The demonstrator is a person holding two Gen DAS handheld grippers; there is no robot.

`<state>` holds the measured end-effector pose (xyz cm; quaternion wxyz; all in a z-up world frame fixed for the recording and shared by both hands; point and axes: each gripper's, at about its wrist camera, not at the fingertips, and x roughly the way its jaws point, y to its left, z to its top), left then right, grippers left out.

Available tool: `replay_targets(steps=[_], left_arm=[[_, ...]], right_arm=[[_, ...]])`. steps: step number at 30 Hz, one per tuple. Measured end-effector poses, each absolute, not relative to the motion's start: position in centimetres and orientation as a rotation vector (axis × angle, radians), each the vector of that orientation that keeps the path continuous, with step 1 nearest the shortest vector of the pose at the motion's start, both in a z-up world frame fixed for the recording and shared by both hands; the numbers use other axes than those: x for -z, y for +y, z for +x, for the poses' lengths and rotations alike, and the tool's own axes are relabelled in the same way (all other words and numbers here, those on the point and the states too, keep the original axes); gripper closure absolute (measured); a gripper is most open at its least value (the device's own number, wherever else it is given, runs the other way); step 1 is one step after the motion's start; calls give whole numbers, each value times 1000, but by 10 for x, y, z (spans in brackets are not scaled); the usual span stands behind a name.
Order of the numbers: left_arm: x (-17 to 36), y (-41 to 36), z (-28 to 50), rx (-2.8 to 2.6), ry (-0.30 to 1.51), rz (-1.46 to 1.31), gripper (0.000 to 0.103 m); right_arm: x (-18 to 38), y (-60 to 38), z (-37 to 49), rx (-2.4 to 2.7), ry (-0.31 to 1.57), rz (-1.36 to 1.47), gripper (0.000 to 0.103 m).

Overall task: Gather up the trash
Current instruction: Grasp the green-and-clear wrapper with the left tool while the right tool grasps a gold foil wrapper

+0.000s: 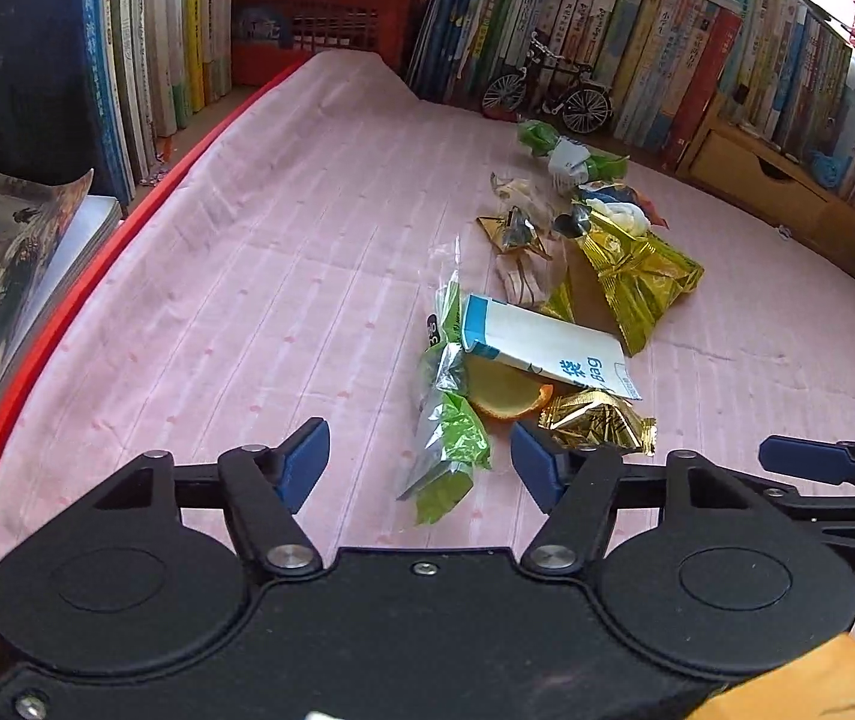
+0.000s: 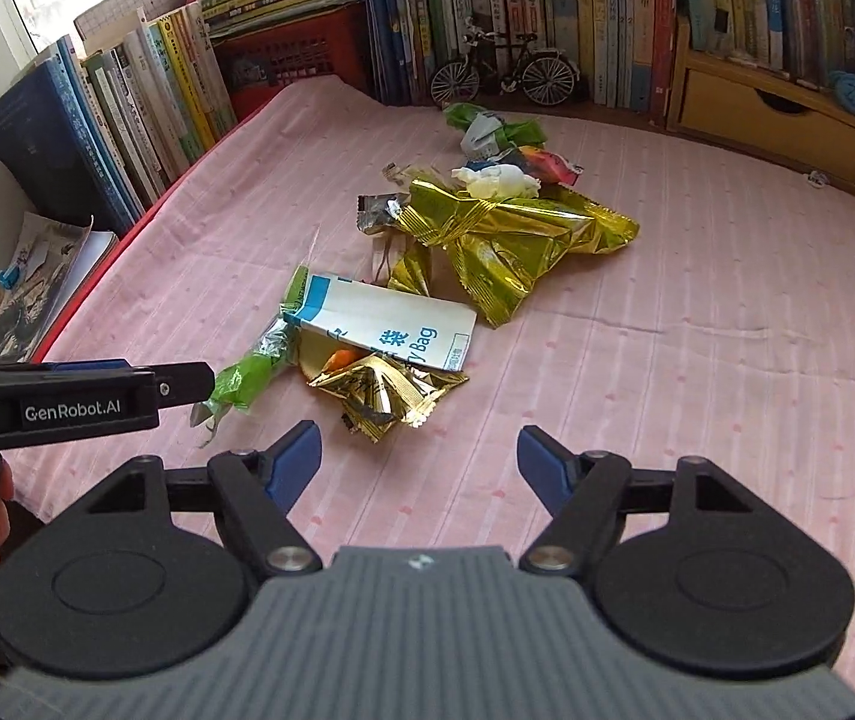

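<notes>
left gripper [image 2: 67, 399]: "GenRobot.AI" on its side | white-and-blue paper bag [image 2: 391, 324]: "袋", "y Bag"; left wrist view "袋 bag" | book spines far: too small to read

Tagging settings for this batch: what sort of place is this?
Probably a home study or child's room: rows of books line a table under a pink cloth, with a model bicycle and wooden drawers.

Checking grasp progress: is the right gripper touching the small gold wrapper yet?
Apart. The right wrist view shows pink cloth between the right gripper and the small gold wrapper.
</notes>
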<state>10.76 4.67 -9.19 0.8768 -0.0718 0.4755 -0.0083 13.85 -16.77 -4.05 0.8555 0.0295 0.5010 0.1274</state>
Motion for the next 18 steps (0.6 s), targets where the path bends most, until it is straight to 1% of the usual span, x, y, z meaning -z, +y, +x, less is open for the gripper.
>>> replay_targets(steps=[4, 8, 18], left_arm=[[101, 37, 123, 19, 1009, -149, 39], [110, 33, 136, 4, 1028, -137, 41], [137, 36, 161, -29, 1093, -195, 42]], right_arm=[[59, -161, 159, -314, 1087, 79, 24], [77, -153, 174, -328, 1125, 84, 30], [101, -144, 197, -341, 1163, 100, 31]])
